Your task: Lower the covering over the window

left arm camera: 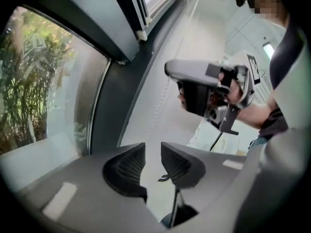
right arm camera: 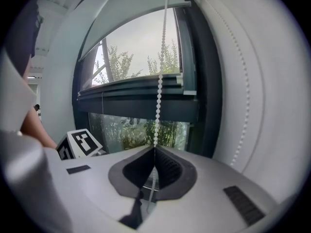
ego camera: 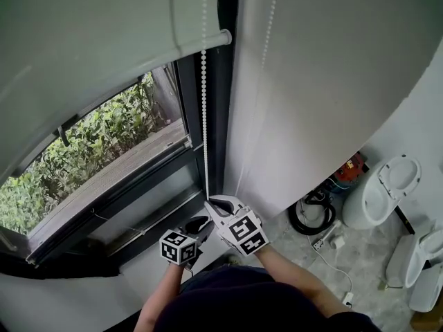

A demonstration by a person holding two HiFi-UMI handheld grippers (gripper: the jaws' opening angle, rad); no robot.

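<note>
Greenery is seen through a dark-framed window (ego camera: 104, 151), over whose upper part a pale roller blind (ego camera: 83, 40) is drawn partway, its bottom bar (ego camera: 138, 71) well above the sill. A bead chain (ego camera: 204, 109) is hung straight down beside the frame. Low down, the chain is clenched by the right gripper (right arm camera: 154, 152), whose jaws are pressed together on it, with the beads run taut upward from them. The left gripper (left arm camera: 153, 161) is held just beside it, nearer the person, with its jaws parted and nothing between them. A hand-over-hand pull is judged to be the step in hand. The chain should be taken by the free gripper higher up, above the clamp, and centred in the ribbed pads before the right hold is let go. The pull is best kept straight down along the frame, so that the beads are not dragged sideways.
</note>
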